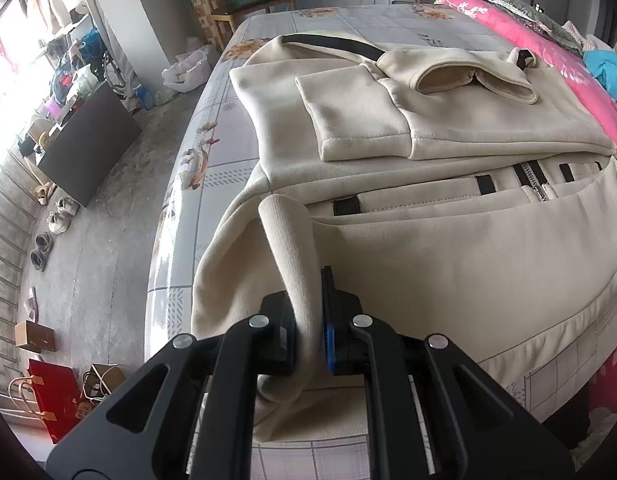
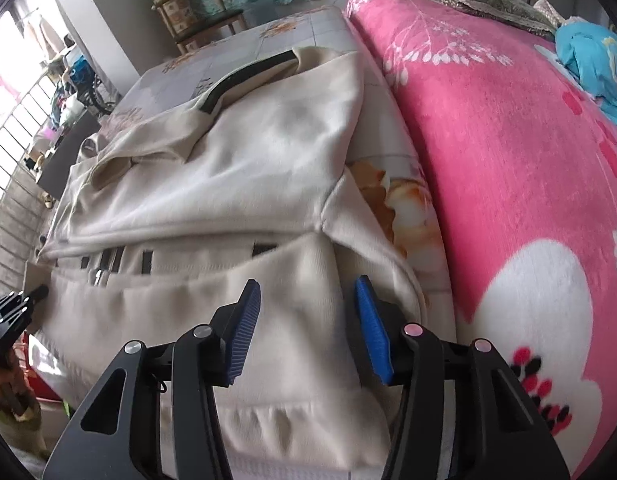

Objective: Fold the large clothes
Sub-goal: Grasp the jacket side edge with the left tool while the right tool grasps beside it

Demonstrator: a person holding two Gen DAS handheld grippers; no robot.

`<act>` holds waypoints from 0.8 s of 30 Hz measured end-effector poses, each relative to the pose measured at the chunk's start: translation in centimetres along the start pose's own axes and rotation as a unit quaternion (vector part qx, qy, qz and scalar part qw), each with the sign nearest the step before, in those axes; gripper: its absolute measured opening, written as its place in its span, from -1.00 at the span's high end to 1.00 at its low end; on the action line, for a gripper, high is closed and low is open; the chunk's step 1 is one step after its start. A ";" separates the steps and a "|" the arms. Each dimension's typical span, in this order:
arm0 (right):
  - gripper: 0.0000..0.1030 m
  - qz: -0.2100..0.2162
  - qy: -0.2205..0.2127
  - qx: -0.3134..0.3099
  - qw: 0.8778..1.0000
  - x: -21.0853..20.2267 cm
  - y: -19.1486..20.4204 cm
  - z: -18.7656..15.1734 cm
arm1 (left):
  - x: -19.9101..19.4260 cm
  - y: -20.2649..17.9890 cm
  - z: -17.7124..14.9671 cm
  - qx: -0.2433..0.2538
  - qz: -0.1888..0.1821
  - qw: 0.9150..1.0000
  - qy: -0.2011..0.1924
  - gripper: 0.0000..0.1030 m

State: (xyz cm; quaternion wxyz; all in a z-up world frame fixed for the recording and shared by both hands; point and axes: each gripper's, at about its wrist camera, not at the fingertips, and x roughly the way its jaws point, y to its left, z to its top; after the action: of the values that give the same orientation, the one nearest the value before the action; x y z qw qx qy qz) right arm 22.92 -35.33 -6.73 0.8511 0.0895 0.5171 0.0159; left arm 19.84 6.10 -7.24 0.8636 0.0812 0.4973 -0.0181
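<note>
The soft cream fleece jacket point(image 1: 388, 128), black-trimmed with a metal zipper, lies half-folded on the floral bedsheet point(image 1: 212, 152) beside a plush pink blanket point(image 2: 508, 160), its hem fold clamped in the left gripper point(image 1: 308, 320) while the right gripper point(image 2: 304, 320) stands released, blue ribbed pads astride the fabric.

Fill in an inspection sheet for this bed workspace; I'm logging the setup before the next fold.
Surface: bed sheet, floral print, bare at the far end.
Job's things: cream jacket spread out, sleeves folded in, zip showing.
Clutter: pink blanket beside the jacket; blue cloth on it.
Grippers: left hand-held gripper shut on a jacket fold; right hand-held gripper open over the hem.
Cables: nothing seen.
Surroundings: wooden chair, shoes on the floor, paper bags.
</note>
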 end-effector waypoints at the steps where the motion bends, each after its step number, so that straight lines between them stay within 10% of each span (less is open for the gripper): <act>1: 0.07 -0.004 0.003 -0.001 1.000 0.1 0.1 0.1 | 0.0 0.0 0.0 -0.001 -0.001 1.000 0.000 0.81; 24: 0.08 -0.069 0.008 -0.050 0.996 0.0 3.9 -1.8 | 0.0 0.6 -0.3 0.002 -0.020 1.000 -0.009 0.75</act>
State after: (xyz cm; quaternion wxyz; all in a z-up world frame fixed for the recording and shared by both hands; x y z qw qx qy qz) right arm 21.56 -31.29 -6.85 0.8494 0.0107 0.5274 -0.0160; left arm 19.64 6.76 -7.32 0.8676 0.0725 0.4906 -0.0372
